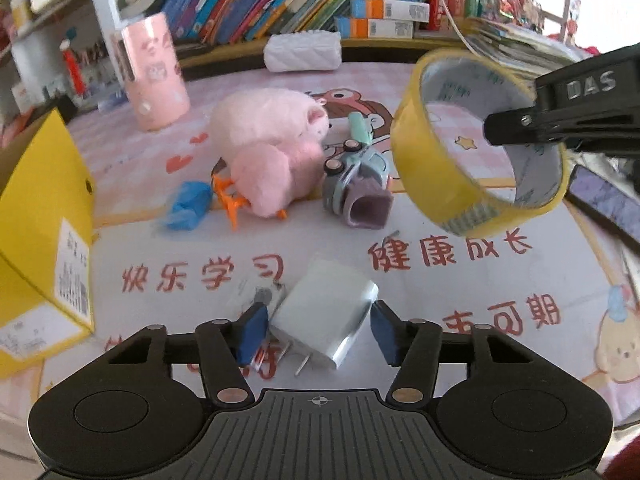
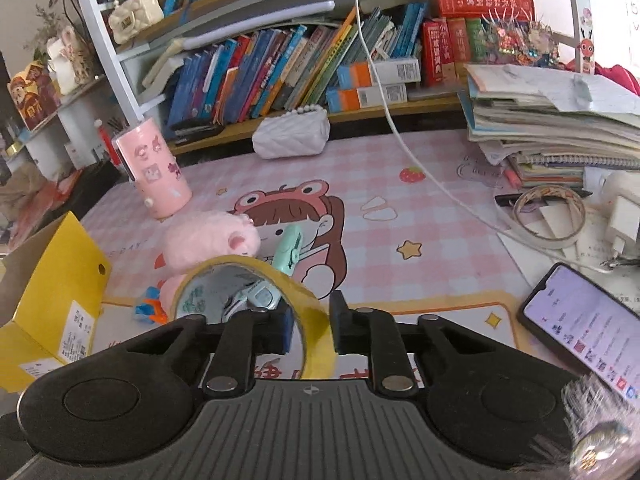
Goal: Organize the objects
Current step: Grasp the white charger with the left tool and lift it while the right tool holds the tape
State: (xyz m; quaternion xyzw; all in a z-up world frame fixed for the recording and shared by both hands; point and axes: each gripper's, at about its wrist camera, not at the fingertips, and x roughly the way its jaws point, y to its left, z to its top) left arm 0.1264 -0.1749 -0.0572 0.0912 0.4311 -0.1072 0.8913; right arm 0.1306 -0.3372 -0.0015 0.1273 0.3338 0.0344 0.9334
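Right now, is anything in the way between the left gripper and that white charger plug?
No, nothing visible blocks it. The white charger plug already lies between the left gripper's blue pads, on the pink desk mat. The right gripper holds the yellow tape roll in the air, off to the side.

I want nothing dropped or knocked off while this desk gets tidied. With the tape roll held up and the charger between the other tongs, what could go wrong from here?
1. The right tongs pinch only the thin wall of the yellow tape roll; it could swing or slip out.
2. The white charger lies skewed between the left tongs, and the pads look barely on it; it may twist or pop free.
3. The yellow box lies beyond the pink plush and toy car; a low carry could knock them.
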